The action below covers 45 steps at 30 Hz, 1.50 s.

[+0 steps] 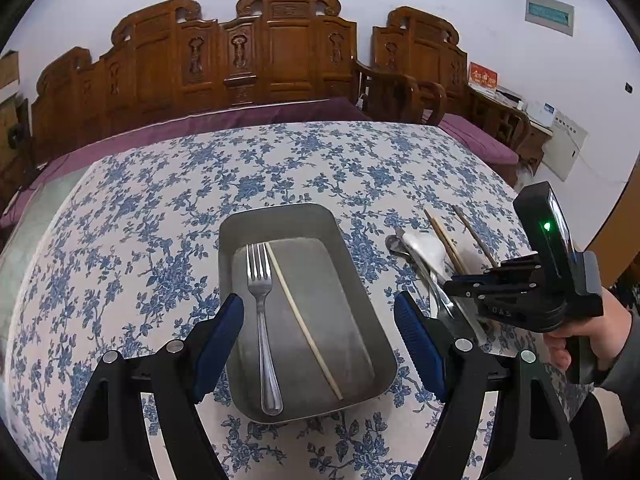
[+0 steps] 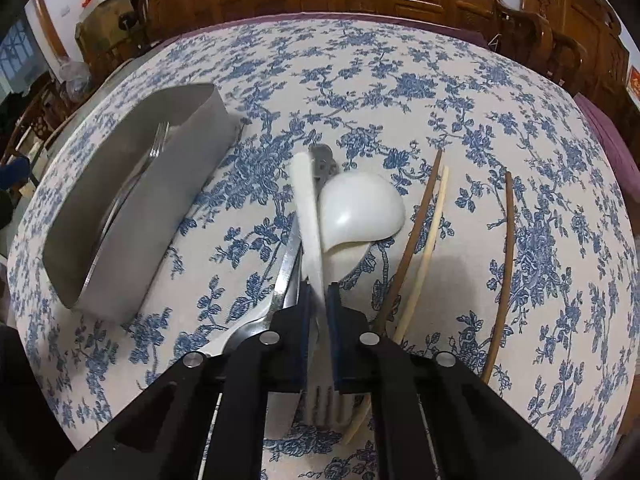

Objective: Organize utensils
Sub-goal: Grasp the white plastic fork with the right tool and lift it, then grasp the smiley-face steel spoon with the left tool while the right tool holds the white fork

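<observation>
A rectangular grey metal tray (image 1: 280, 220) sat on the table under a white cloth printed with blue flowers (image 1: 160, 200), and in it lay a stainless steel fork (image 1: 262, 320) beside a single pale wooden chopstick (image 1: 304, 320), both running lengthwise. The left gripper (image 1: 318, 336) hung over the near end of the tray with its blue-padded fingers (image 1: 218, 344) spread wide on either side of it, holding nothing. To the tray's right the other utensils lay in a loose pile on the cloth: a white plastic soup spoon (image 2: 356, 208), some metal cutlery (image 2: 286, 276) partly beneath it, a dark brown chopstick (image 2: 416, 220) touching a pale chopstick (image 2: 428, 240), and a second dark brown chopstick (image 2: 506, 260) lying apart further right. The right gripper (image 2: 318, 328), held in a person's hand (image 1: 588, 336), pointed steeply down into that pile, its fingers pinched on the white soup spoon's handle, which stood between the pads.
</observation>
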Motion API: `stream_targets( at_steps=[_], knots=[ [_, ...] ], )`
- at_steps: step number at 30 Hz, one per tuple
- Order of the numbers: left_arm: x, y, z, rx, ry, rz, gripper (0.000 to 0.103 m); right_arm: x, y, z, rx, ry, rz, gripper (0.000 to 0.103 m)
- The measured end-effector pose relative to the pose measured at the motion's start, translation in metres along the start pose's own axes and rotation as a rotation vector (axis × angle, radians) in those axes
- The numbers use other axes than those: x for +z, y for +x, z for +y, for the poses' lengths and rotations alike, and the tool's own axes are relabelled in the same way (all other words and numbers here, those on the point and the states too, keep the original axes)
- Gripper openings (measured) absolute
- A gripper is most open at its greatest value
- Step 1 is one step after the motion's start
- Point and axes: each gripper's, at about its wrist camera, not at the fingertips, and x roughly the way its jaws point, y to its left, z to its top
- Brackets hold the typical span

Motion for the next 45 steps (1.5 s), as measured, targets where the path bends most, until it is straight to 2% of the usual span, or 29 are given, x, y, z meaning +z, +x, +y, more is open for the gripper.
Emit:
stream_targets(
  at_steps=[10, 21, 27, 32, 38, 45],
  knots=[
    [-0.005, -0.001, -0.024, -0.011, 0.045, 0.006, 0.074, -0.018, -0.046, 0.003, 0.037, 0.003, -0.088, 0.007],
    [-0.013, 0.007, -0.083, -0.033, 0.116, 0.041, 0.073, -0.072, -0.103, -0.019, 0.030, 0.063, -0.165, 0.007],
    [-0.012, 0.030, -0.101, -0.044, 0.084, 0.094, 0.063, -0.090, -0.121, -0.030, 0.034, 0.083, -0.192, 0.007],
    [-0.005, 0.054, -0.111, -0.049, 0.074, 0.144, 0.049, -0.096, -0.130, -0.040, 0.052, 0.098, -0.219, 0.007],
    [0.014, 0.090, -0.111, -0.069, -0.010, 0.216, 0.040, -0.097, -0.130, -0.045, 0.061, 0.100, -0.218, 0.007],
    [0.026, 0.124, -0.113, -0.060, -0.052, 0.267, 0.030, -0.097, -0.133, -0.055, 0.067, 0.124, -0.223, 0.007]
  ],
)
